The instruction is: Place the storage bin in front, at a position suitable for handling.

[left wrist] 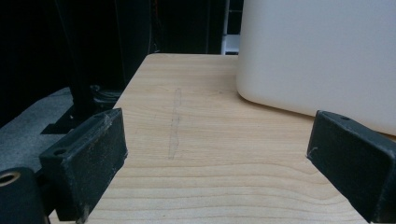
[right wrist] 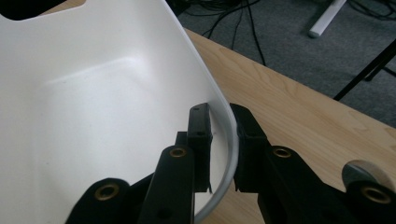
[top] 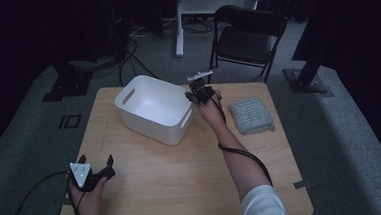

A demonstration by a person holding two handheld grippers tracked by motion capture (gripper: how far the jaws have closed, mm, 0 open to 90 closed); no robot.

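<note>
white plastic bin (top: 153, 108), open side up, standing on the far half of the wooden table (top: 192, 172), turned at an angle to the table's edges, with a slot handle in each short wall. right gripper (top: 193, 94) at the bin's far right corner, its jaws closed on the rim: in the right gripper view one black pad lies against the inner face of the wall and the other against the outer face, with the thin white wall (right wrist: 219, 107) clamped between them. the person's right forearm reaches across the table from the near edge, a black cable (top: 246, 156) trailing along it, and a white sleeve (top: 262, 206) shows at the bottom of the high view. folded grey towel (top: 250, 115) lying flat on the table to the right of the bin, apart from it and near the right hand. left gripper (top: 98, 165) held at the near left corner of the table, well apart from the bin, a grey three-cornered plate (top: 80, 173) on top; its jaws stand wide apart with nothing between them, and the left gripper view looks along bare wood toward the bin's outer wall (left wrist: 322, 51). beyond the table, a dark folding chair (top: 247, 36) on grey carpet.
</note>
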